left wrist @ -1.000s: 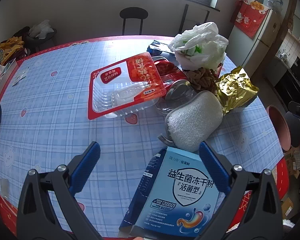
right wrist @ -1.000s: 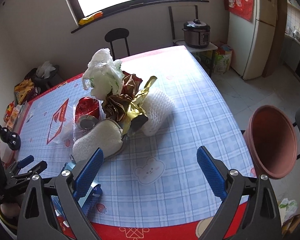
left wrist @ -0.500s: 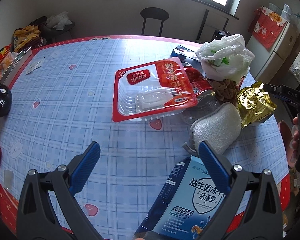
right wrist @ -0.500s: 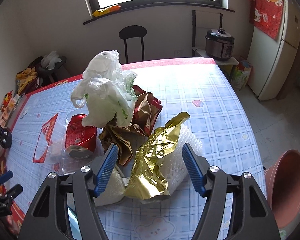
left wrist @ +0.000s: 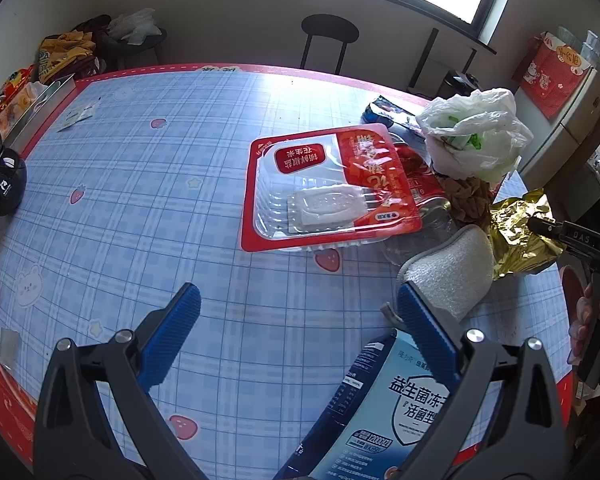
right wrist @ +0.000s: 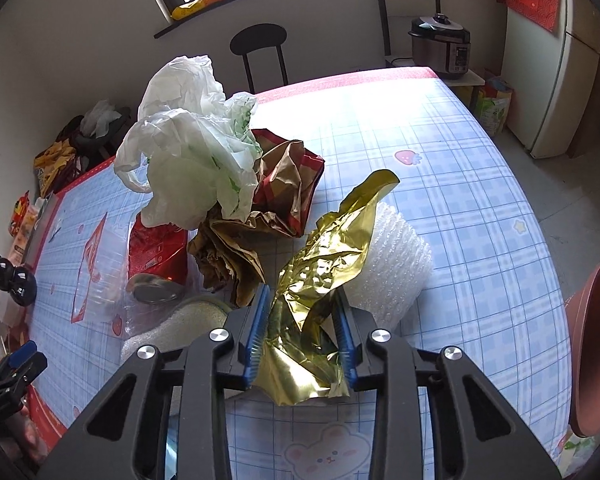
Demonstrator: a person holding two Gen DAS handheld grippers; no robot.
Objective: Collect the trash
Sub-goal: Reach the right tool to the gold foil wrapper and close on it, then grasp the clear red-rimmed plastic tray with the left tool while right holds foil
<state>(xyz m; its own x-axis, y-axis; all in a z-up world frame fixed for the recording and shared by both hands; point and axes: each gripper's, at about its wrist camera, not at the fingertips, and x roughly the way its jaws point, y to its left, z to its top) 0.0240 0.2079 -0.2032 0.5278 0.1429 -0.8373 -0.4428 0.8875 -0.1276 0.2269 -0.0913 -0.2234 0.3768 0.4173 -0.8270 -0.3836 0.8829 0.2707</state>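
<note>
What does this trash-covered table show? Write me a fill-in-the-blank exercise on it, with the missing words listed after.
1. The right gripper is closing its jaws around a crumpled piece of ____ foil.
2. The left gripper has its jaws ____ above the tablecloth.
3. The plastic bag on top of the pile is ____ in colour.
4. The clear tray has a ____ border.

Missing words: gold; open; white; red
</note>
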